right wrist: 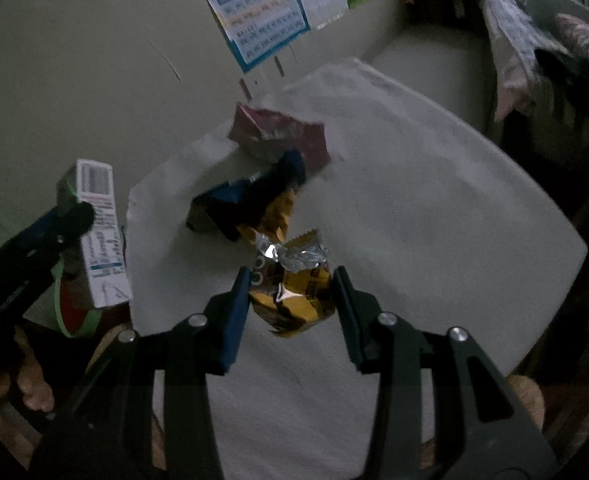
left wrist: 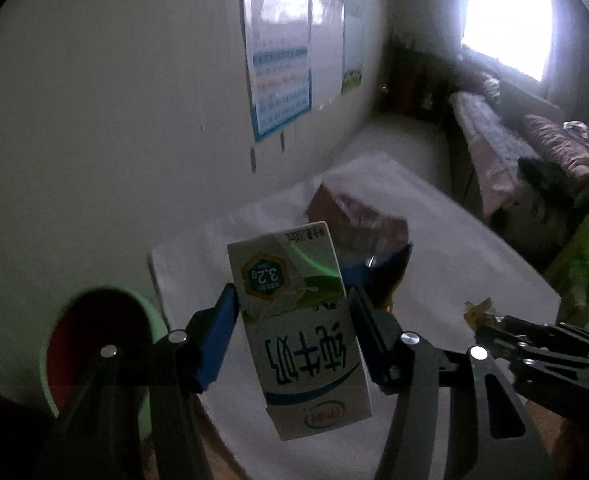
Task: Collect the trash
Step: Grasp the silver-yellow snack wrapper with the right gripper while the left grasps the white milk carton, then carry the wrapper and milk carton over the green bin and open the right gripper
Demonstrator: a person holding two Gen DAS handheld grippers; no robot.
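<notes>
The milk carton (left wrist: 300, 328) is smooth printed card with a slight sheen. The yellow wrapper (right wrist: 292, 288) is crinkled glossy foil, silver inside. The desk (right wrist: 434, 220) is covered by matt white cloth. The posters (left wrist: 280, 44) are glossy paper.

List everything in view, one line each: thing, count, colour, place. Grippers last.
milk carton: 1, white and green, between the left gripper's pads
snack wrapper: 1, yellow and silver, between the right gripper's pads
dark blue wrapper: 1, blue, black and yellow, on the table
maroon packet: 1, behind the blue wrapper
table: 1, white
bin: 1, green rim, left of the table
posters: several, on the wall
left gripper: black, blue pads
right gripper: black, blue pads
</notes>
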